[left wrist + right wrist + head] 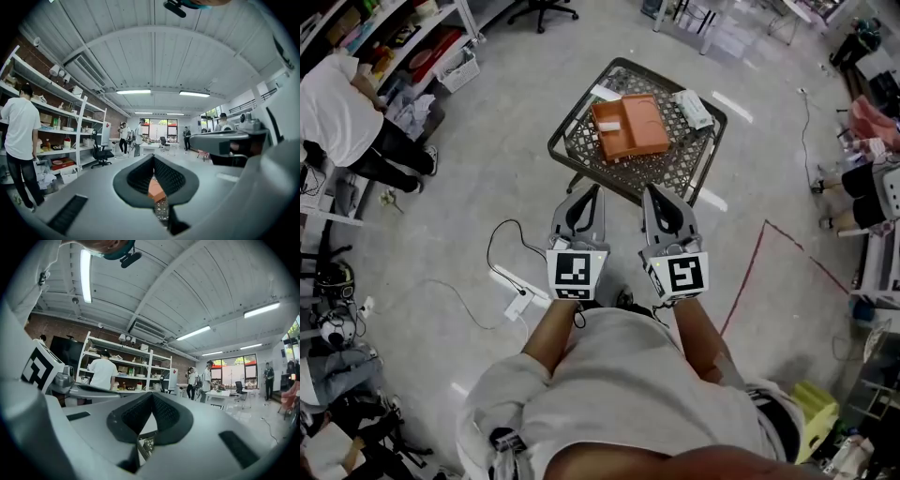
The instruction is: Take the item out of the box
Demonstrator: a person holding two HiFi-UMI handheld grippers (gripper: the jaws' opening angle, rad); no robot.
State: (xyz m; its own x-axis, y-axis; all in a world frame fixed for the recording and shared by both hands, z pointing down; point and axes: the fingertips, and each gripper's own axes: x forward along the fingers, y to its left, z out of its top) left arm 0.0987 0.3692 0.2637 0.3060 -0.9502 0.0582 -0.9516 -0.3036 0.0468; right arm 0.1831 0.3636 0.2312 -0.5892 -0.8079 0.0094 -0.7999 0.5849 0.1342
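The task has not begun; this is the approach. The left gripper [592, 194] and right gripper [651, 194] are held level side by side, both with jaws pressed together and nothing in them. The orange box [628, 127] lies at 12 o'clock, well apart from both, on a wire-mesh table [572, 148]. Its contents are too small to make out. Next, I judge, one gripper must reach forward, spread its jaws and dip into the box.

A white packet [692, 108] lies at the box's 2 o'clock. On the grey floor [487, 187], a red line [750, 272] runs at 4 o'clock. At 10 o'clock a person in a white shirt [333, 108] faces shelves [403, 37].
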